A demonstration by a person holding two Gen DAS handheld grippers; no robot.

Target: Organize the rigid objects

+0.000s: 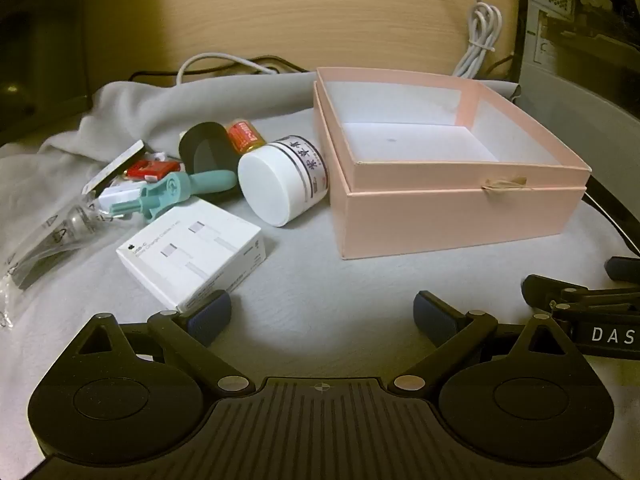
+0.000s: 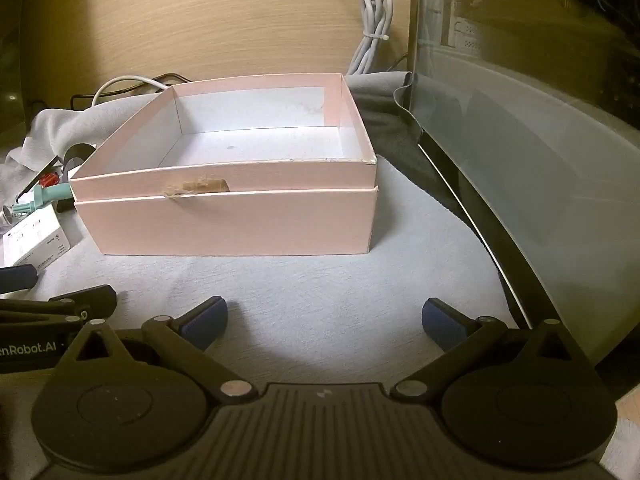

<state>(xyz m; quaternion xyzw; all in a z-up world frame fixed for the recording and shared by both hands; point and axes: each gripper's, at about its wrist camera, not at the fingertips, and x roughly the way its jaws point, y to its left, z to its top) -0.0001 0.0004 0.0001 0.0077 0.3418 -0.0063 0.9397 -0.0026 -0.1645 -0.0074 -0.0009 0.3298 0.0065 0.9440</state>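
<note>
An open, empty pink box [image 1: 460,216] stands on the grey cloth; it also fills the middle of the right wrist view [image 2: 224,224]. Left of it lie a white jar on its side [image 1: 276,184], a white cable box [image 1: 192,252], a teal tool [image 1: 176,192], a black round thing [image 1: 208,152], a small red-labelled bottle [image 1: 244,136], a red piece [image 1: 150,170] and a clear plastic bag [image 1: 44,240]. My left gripper [image 1: 322,318] is open and empty, just before the cable box. My right gripper [image 2: 324,320] is open and empty in front of the pink box.
A grey cloth [image 2: 304,292] covers the surface. A wooden panel [image 1: 280,12] stands behind, with a bundled white cable [image 1: 480,40]. A computer case with a glass side [image 2: 540,120] stands close on the right. The right gripper shows at the left view's edge [image 1: 592,312].
</note>
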